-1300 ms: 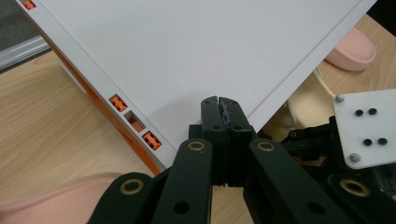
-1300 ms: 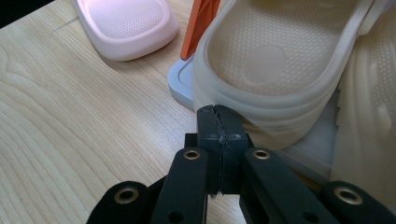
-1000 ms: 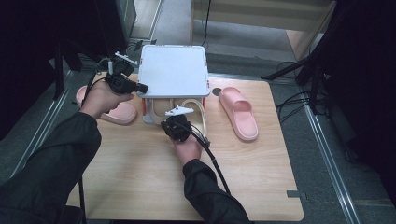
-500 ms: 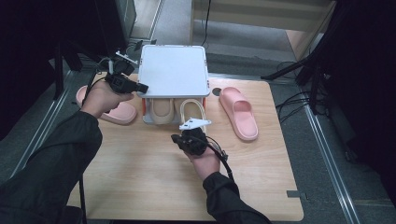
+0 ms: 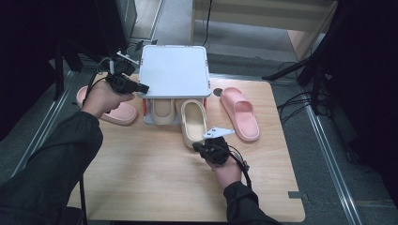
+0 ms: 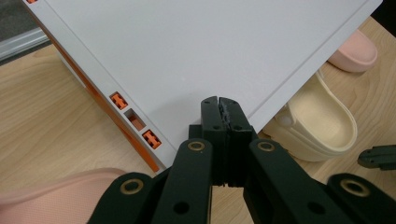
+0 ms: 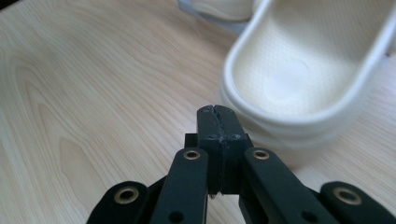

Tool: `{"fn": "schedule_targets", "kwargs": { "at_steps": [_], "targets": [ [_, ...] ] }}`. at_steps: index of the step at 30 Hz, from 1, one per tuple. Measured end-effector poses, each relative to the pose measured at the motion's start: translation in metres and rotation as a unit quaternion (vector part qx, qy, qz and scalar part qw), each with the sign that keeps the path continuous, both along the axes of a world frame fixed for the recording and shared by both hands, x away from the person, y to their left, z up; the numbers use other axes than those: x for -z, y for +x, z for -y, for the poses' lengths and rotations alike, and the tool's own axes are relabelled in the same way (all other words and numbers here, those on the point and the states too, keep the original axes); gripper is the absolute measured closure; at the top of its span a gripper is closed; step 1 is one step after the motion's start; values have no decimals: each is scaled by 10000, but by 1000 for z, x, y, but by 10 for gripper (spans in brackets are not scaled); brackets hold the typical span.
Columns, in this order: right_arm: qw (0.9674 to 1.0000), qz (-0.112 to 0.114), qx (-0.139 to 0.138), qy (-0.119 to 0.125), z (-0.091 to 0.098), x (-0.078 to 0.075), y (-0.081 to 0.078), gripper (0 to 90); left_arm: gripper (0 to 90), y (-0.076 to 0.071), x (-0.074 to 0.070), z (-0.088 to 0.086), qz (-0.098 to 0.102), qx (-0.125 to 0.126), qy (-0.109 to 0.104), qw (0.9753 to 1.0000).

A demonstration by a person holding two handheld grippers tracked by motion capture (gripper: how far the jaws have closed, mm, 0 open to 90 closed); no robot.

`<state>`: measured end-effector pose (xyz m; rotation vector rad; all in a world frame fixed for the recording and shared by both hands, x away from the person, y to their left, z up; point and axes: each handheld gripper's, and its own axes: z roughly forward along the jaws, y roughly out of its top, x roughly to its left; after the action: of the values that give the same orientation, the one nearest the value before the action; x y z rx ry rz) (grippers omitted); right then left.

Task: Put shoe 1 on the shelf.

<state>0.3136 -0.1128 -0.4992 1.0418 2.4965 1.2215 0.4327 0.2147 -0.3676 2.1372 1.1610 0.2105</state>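
Bright, evenly lit table amid dark surroundings; close-ups slightly soft.

cream slipper [image 5: 163, 110] toe hidden under rack [image 5: 173, 70]

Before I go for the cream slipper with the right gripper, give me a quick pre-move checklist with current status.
1. Right gripper empty: ok, jaws shut on nothing.
2. Right jaws open for a grab: not ok, they must open first.
3. Cream slipper reachable: ok, its heel sticks out from under the white shelf, just ahead of the jaws.
4. Left gripper steadying the shelf: cannot tell; shut, tips over the shelf's edge, contact unclear.
5. Second cream slipper out of the way: ok, tucked under the shelf.
6. Pink slipper clear of the path: ok, lies apart to the side.
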Motion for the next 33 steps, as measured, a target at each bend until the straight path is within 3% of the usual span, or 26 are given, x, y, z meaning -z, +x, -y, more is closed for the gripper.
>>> {"fn": "schedule_targets", "kwargs": {
  "at_steps": [5, 12, 21, 29, 33],
  "targets": [
    [9998, -160, 64, -31, 11, 4, 2, 900, 897, 0, 0, 0, -11, 3, 8, 10000],
    [9998, -131, 160, -72, 11, 11, 11, 900, 896, 1, 0, -1, -19, 23, 1, 10000],
    [9996, -93, 272, -27, -1, 10, 23, 900, 896, 0, 0, 0, -5, -15, -39, 10000],
    [9983, -206, 463, 275, -17, 8, 49, 900, 896, 0, 1, -1, 10, 5, -62, 10000],
    [9984, -142, 511, 174, -27, 9, 63, 900, 896, -1, 1, -1, 48, 0, -31, 10000]
  ]
}}
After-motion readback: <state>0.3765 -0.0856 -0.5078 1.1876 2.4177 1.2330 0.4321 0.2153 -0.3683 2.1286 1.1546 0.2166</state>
